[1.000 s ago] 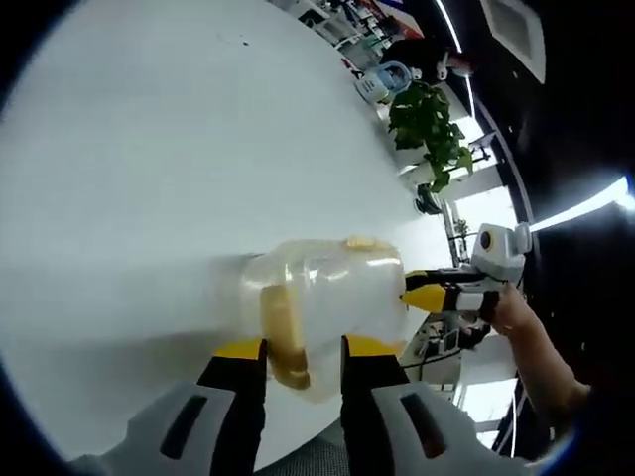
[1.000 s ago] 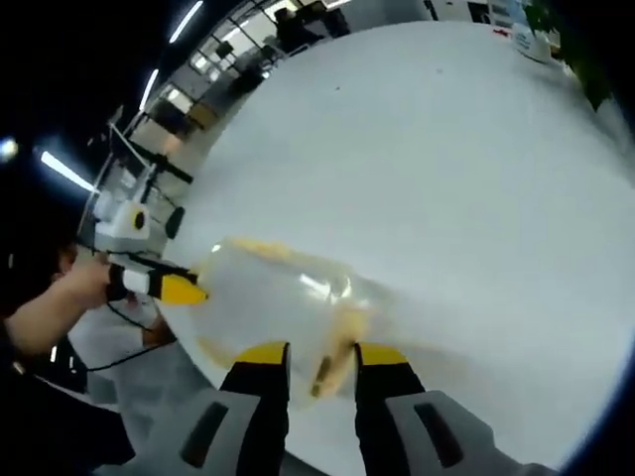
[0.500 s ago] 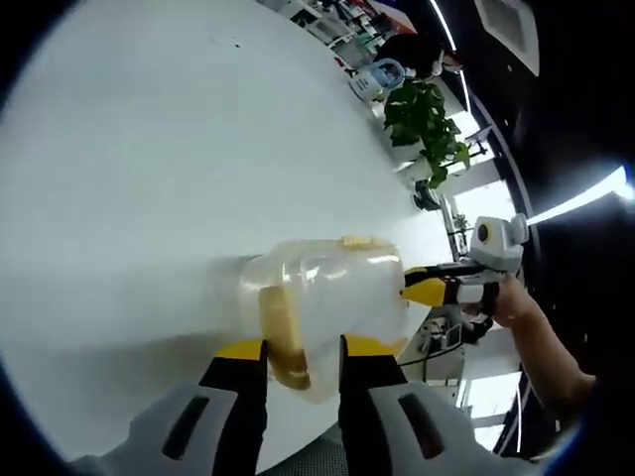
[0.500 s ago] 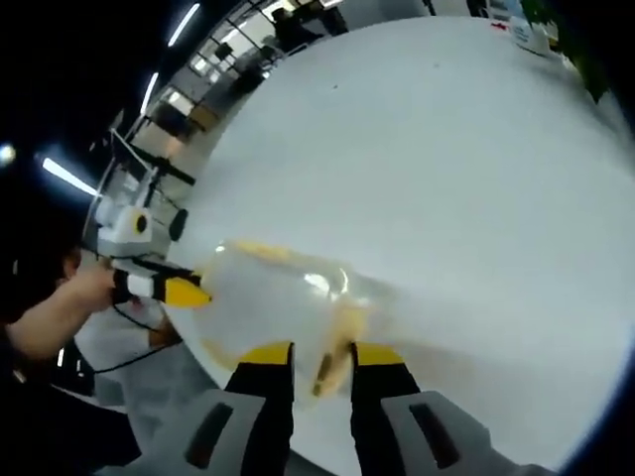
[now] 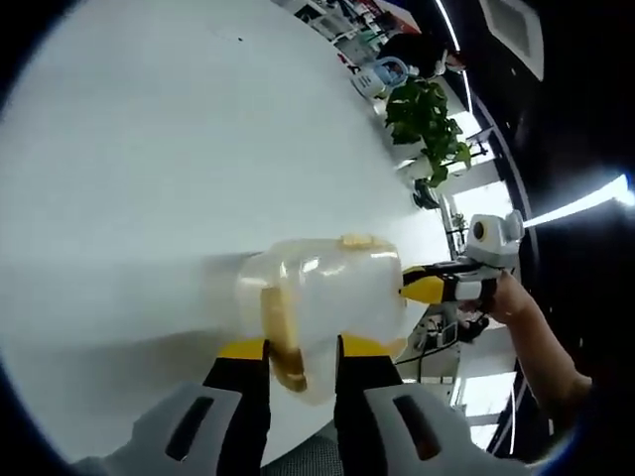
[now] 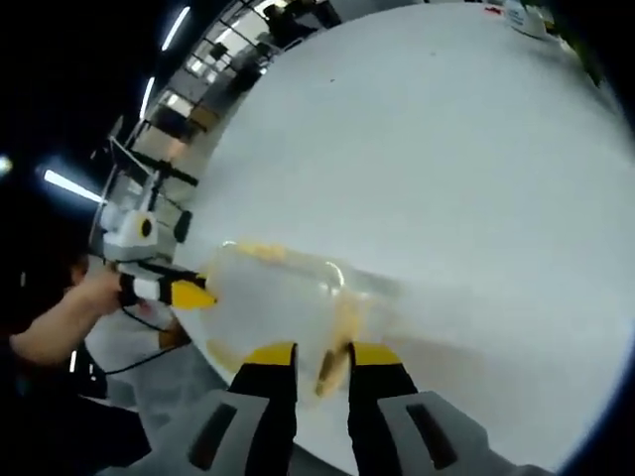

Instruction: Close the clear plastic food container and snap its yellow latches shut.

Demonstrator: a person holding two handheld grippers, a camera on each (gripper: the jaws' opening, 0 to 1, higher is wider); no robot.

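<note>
Left gripper view: left gripper [image 5: 285, 349] jaws narrower than a second ago, pinching yellow latch [image 5: 281, 342] on clear container [image 5: 322, 297]. Right gripper [image 6: 321, 355] likewise squeezing opposite latch [image 6: 330, 365]. Latching likely near finish.

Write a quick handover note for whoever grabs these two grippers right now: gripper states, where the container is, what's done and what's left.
Left gripper: jaws closed on a yellow latch at one end of the clear container.
Right gripper: jaws closed on the opposite yellow latch.
Container sits near the edge of the white table, lid apparently on.
Done: lid down, both grippers on end latches.
Left: confirm both ends clicked; a side latch may need checking.
</note>
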